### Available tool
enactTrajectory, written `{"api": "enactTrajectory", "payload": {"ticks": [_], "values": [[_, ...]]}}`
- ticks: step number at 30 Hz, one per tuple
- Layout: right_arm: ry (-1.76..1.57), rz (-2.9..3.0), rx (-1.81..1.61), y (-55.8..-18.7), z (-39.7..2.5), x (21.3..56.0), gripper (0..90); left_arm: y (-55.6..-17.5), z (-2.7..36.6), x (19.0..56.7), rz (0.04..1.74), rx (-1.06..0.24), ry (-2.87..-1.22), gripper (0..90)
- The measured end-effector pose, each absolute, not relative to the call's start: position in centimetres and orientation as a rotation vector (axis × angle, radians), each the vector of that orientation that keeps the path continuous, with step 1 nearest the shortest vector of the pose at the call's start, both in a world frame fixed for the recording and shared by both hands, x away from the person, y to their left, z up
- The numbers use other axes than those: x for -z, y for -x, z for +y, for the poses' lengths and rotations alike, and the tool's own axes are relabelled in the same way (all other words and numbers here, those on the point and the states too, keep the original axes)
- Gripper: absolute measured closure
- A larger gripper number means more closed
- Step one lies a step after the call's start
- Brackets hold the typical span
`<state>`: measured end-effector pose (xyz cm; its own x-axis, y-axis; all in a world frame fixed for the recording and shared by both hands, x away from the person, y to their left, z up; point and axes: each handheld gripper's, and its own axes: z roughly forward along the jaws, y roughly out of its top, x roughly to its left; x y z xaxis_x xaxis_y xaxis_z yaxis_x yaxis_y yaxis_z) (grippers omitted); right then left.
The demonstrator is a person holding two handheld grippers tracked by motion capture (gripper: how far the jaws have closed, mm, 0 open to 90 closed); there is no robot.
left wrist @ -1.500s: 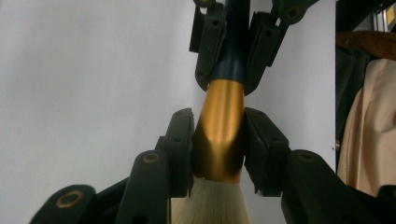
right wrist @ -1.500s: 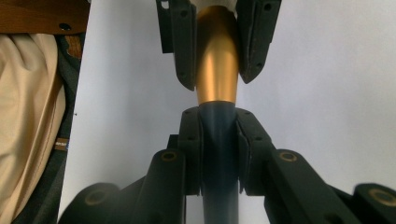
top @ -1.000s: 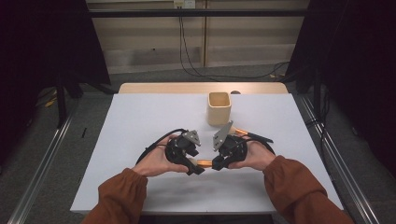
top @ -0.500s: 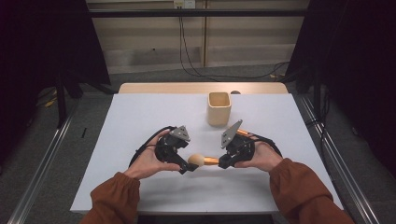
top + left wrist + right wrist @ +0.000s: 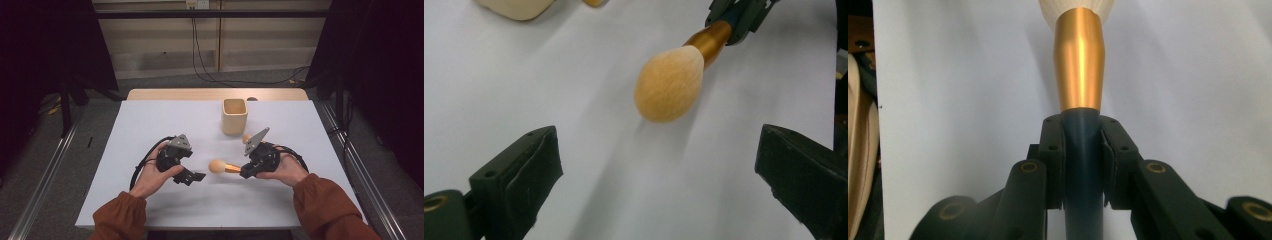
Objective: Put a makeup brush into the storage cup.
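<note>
The right gripper (image 5: 246, 172) is clamping both jaws on the dark handle of the makeup brush (image 5: 223, 167), holding it just above the white table (image 5: 150, 120), bristle head pointing toward the left gripper (image 5: 192, 176). That one is gaping wide, empty, the head sitting just beyond its fingertips (image 5: 531, 160). Farther back, a beige cup (image 5: 234, 116) is standing.

The worktop (image 5: 165, 120) is seen from above and behind the person, looking forward and down. Each gripper view is taken low and close along its own fingers. The brush (image 5: 670, 82) is shared by all three views, nearest in the right gripper view (image 5: 1080, 65).
</note>
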<state>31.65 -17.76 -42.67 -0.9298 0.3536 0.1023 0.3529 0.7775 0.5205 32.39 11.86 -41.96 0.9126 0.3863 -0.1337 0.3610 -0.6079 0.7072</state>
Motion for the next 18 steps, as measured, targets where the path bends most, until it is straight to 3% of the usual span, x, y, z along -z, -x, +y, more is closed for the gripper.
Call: {"api": "enactTrajectory", "payload": {"ticks": [18], "values": [[-0.791,2.766,-1.131,-31.1,-19.2,43.5,75.2,-31.1,13.4,42.9,0.615,-0.124,-2.259,4.5]]}}
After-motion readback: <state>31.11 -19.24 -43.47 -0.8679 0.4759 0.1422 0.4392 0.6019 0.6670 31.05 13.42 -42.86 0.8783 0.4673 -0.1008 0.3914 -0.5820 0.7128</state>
